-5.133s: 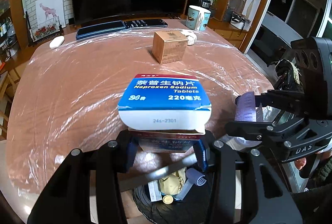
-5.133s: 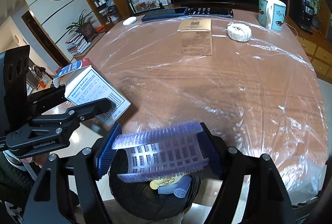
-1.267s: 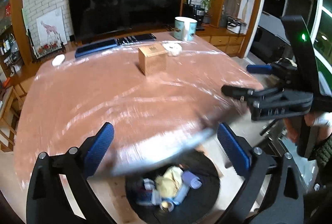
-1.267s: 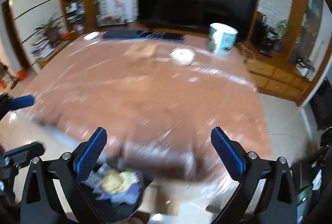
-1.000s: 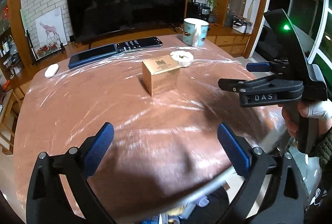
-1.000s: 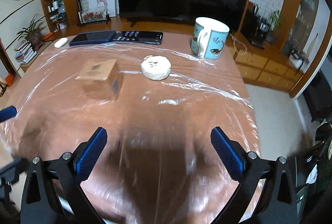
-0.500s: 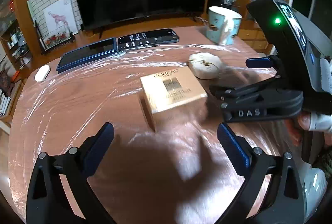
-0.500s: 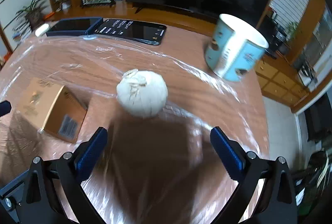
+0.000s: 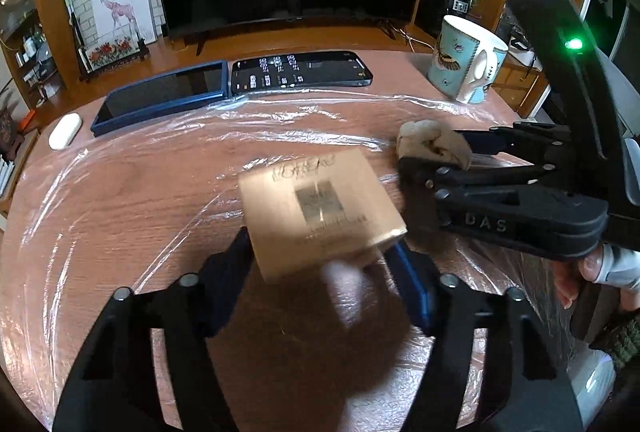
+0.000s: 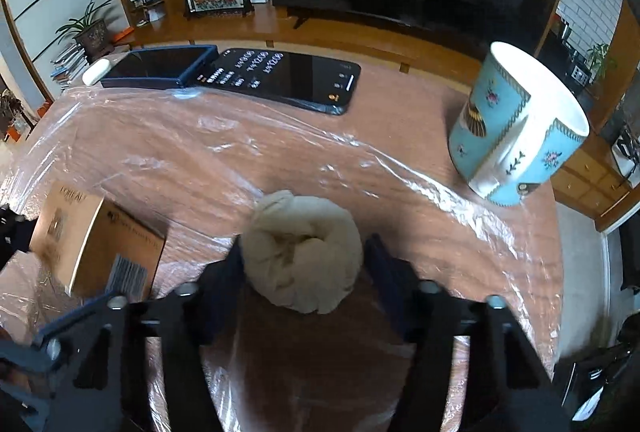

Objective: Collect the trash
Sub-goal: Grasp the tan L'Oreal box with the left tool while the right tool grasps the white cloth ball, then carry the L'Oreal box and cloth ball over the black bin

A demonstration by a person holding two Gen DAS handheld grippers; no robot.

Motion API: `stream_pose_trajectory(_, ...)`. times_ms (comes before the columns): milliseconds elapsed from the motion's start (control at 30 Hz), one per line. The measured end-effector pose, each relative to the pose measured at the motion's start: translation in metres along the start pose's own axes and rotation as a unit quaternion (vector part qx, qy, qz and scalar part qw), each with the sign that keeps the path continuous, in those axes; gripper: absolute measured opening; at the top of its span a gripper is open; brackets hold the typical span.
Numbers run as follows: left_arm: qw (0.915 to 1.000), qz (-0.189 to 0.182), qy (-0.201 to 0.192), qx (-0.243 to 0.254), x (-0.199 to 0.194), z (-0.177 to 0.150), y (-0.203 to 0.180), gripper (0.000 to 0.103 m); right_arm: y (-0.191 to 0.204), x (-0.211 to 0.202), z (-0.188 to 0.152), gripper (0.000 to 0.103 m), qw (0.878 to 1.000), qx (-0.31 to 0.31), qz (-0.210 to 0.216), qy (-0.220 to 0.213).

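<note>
While the gold cardboard box (image 9: 318, 208) sits between the blue pads of the left gripper (image 9: 320, 264), its printed lid is blurred, so only part of the brand lettering reads. Whether those pads actually touch its sides is unclear. Ahead of the right gripper (image 10: 302, 264), a crumpled cream paper wad (image 10: 302, 250) fills the narrowed gap, hiding the pad faces.

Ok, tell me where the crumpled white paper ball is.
The crumpled white paper ball sits between the right gripper fingers on the plastic-covered table, right of the gold cardboard box.
</note>
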State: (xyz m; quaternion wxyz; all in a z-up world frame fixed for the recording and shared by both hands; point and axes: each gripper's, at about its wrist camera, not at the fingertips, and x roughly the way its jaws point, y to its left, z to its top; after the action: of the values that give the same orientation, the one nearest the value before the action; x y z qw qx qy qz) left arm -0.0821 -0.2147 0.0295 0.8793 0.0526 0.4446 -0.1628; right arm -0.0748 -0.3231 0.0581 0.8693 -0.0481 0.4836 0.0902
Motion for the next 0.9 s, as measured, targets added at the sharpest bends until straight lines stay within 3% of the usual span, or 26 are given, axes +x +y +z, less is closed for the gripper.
stream_pose_trajectory(433,0.9996,-0.017,-0.019,-0.015,-0.015,0.001,0.008,0.060,-0.005,-0.029,-0.015,0.051,0.997,0.056,0.052,-0.029)
stream_pose_trajectory(900,0.9990,-0.016,-0.034,-0.024,-0.040,-0.013,0.007,0.059,0.010,-0.064,-0.045,0.051,0.994,0.059,0.084,-0.041)
